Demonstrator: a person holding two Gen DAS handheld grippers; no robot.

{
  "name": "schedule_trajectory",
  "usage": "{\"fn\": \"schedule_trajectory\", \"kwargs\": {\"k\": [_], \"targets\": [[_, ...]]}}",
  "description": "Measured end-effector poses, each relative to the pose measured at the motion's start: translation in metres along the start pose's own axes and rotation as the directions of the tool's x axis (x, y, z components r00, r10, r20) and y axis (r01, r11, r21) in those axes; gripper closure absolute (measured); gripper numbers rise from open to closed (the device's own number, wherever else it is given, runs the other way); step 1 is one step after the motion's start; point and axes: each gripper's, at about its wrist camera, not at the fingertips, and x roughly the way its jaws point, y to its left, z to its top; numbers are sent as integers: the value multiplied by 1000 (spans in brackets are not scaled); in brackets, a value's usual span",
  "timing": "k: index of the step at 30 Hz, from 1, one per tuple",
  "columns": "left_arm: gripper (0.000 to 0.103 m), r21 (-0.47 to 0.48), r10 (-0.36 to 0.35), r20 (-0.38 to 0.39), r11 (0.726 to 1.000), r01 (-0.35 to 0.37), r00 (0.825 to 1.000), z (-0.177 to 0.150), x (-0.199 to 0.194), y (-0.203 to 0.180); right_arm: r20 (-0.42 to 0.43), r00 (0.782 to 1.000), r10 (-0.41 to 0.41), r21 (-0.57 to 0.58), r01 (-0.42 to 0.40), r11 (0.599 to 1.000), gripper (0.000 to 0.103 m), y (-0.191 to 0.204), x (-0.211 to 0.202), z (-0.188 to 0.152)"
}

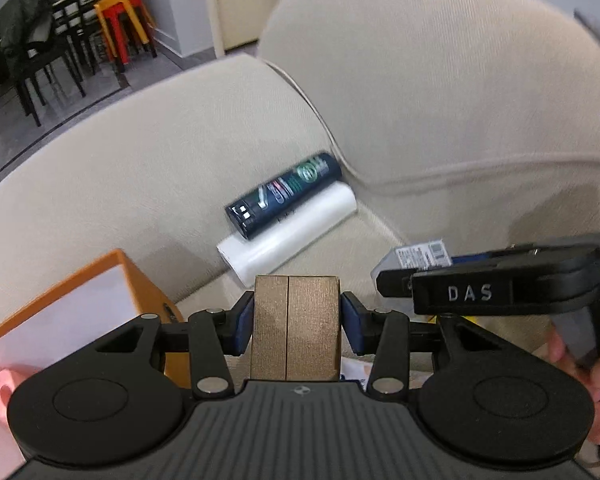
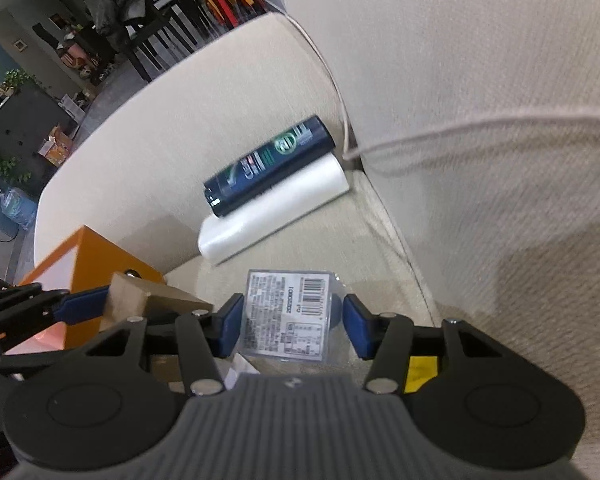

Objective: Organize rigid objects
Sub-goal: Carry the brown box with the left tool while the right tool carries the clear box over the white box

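Your left gripper (image 1: 298, 322) pinches a gold box (image 1: 294, 328) between its 2 blue pads (image 1: 242, 326), both pressing its sides. Your right gripper (image 2: 290, 320) clamps a clear packet (image 2: 286, 314) with a barcode label, pads against both edges. Both are held above the beige sofa (image 1: 440, 120), in front of its corner. In that corner a white roll (image 1: 288, 234) lies along the armrest, a dark can (image 1: 286, 196) resting on top of it. An orange box (image 1: 72, 304) stands left of the roll, beside the armrest.
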Motion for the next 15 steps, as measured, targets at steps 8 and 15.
{"fn": "schedule_trajectory", "kwargs": {"k": [8,15], "targets": [[52,-27,31,90,999,-29,995,-4,-61,29,39,997,72,-82,-69,994,51,34,-32,2],[52,-143,50,74,989,-39,996,-37,-90,83,34,981,190,-197,-180,964,52,86,-48,0]]}}
